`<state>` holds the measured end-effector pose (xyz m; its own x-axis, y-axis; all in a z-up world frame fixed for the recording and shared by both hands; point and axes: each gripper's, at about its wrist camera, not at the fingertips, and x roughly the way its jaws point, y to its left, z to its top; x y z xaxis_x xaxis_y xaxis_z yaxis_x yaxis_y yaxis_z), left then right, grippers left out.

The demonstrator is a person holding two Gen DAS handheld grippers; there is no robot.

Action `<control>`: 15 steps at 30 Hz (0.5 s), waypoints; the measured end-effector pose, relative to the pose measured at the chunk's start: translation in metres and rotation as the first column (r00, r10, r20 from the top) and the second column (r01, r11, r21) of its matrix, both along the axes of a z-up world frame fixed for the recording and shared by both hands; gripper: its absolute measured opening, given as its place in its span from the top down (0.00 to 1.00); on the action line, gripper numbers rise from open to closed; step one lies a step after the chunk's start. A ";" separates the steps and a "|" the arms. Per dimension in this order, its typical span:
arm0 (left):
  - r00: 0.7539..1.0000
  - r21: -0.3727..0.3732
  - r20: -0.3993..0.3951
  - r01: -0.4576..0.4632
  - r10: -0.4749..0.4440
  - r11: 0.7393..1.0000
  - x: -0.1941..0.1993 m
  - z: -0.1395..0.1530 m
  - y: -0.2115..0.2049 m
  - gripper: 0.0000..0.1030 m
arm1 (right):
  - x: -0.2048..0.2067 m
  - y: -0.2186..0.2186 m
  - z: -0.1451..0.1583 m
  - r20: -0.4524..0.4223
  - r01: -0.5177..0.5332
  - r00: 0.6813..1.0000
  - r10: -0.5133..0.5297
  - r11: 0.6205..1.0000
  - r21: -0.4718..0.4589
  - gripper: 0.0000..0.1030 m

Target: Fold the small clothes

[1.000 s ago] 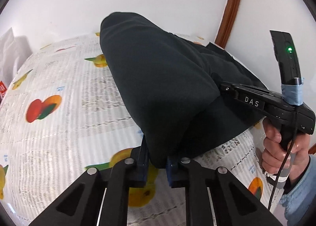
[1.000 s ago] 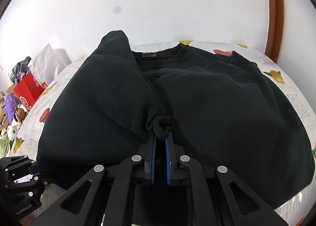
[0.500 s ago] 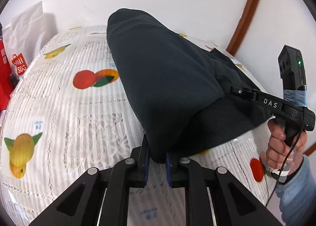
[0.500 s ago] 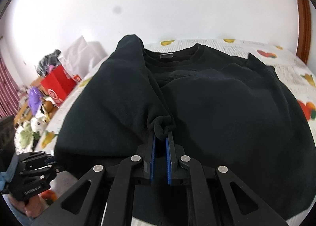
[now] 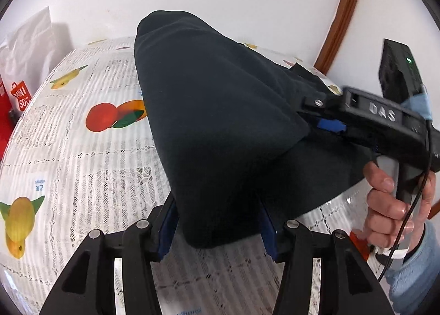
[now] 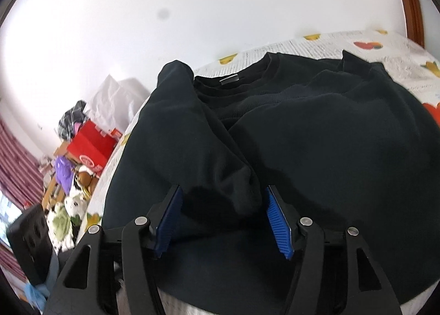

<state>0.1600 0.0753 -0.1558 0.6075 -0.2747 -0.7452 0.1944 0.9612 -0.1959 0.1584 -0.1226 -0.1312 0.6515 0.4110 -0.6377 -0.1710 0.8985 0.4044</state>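
Note:
A black sweatshirt [image 6: 316, 133] lies on a table with a fruit-print cloth [image 5: 82, 166]. Its left side and sleeve are folded over the body, collar [image 6: 239, 81] at the far end. My left gripper [image 5: 218, 228] is open, its blue pads on either side of the folded hem edge [image 5: 220, 205]. My right gripper [image 6: 222, 216] is open too, with the sleeve cuff [image 6: 220, 199] lying loose between its fingers. In the left wrist view the right gripper [image 5: 330, 122] shows at the sweatshirt's right side, held by a hand [image 5: 393, 205].
A white bag [image 5: 27, 48] and a red bag [image 5: 19, 95] stand beyond the table's left edge. Toys and a red box [image 6: 88, 147] lie on the floor to the left. A white wall with a wooden frame [image 5: 343, 12] is behind.
Both grippers have opened and let go of the sweatshirt: the left released the hem, the right released the cuff. The folded side now rests on the body.

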 end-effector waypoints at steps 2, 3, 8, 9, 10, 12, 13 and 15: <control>1.000 0.014 0.002 -0.004 0.004 1.000 0.001 -0.001 -0.002 0.52 | 0.010 0.002 -0.004 -0.024 0.015 1.000 -0.014 0.999 0.041 0.41; 1.000 0.020 0.004 -0.006 0.005 1.000 0.002 -0.001 -0.004 0.52 | 0.015 0.003 -0.006 -0.034 0.023 0.999 -0.021 0.998 0.055 0.41; 1.000 0.048 0.006 -0.014 0.014 0.999 0.004 -0.002 -0.009 0.50 | 0.028 0.017 -0.004 -0.026 0.008 1.000 -0.007 1.000 0.023 0.76; 1.000 0.051 0.006 -0.015 0.015 0.999 0.007 -0.003 -0.011 0.50 | 0.028 0.019 -0.001 -0.017 -0.010 1.000 0.011 1.000 0.009 0.78; 1.000 0.057 0.007 -0.016 0.016 0.998 0.006 -0.002 -0.013 0.50 | 0.027 0.019 0.002 -0.005 -0.022 1.000 0.022 1.000 0.000 0.81; 1.000 0.069 0.009 -0.018 0.017 0.997 0.006 -0.002 -0.014 0.50 | 0.014 0.012 0.017 0.076 -0.028 0.997 0.030 0.999 -0.018 0.83; 1.000 0.070 0.009 -0.018 0.017 0.997 0.006 -0.002 -0.015 0.50 | 0.005 0.005 0.026 0.121 -0.032 0.992 0.034 0.999 -0.018 0.84; 1.000 0.064 0.008 -0.018 0.018 0.998 0.006 -0.002 -0.015 0.50 | -0.022 -0.013 0.049 0.233 -0.015 0.972 0.016 1.000 -0.004 0.85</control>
